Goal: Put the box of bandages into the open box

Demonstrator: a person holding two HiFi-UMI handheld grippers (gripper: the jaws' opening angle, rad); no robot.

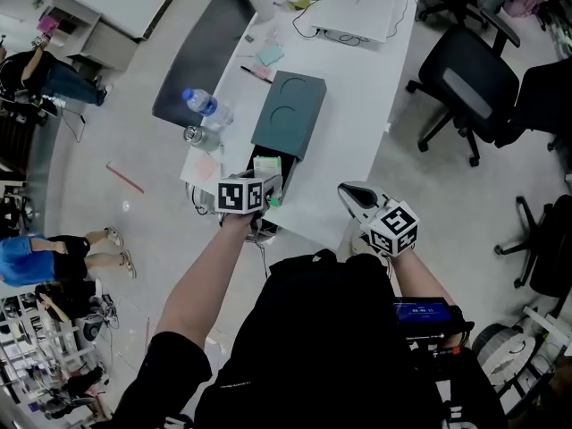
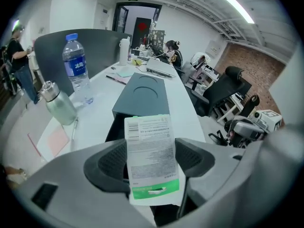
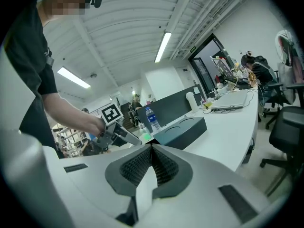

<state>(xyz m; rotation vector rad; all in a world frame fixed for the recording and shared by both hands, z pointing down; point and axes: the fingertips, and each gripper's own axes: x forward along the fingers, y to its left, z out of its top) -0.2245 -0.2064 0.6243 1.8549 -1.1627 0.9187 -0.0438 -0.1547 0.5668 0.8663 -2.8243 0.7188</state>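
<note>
Your left tongs (image 2: 153,161) pinch the box of bandages (image 2: 149,146), centre frame, at the near end of the open box (image 2: 142,89) on the counter (image 2: 99,115). Your right tongs (image 3: 151,165) are pressed together, empty. Square it to the opening before letting go.

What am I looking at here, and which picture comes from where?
No robot: a person holds a two-jaw gripper in each hand. The head view looks down from a camera on the person's head; the other two cameras ride on the grippers and look along their jaws. The left gripper is closed on the box of bandages, at the open near end of the dark box on the table. The right gripper is shut and empty. A water bottle, metal flask and laptop sit there too.
</note>
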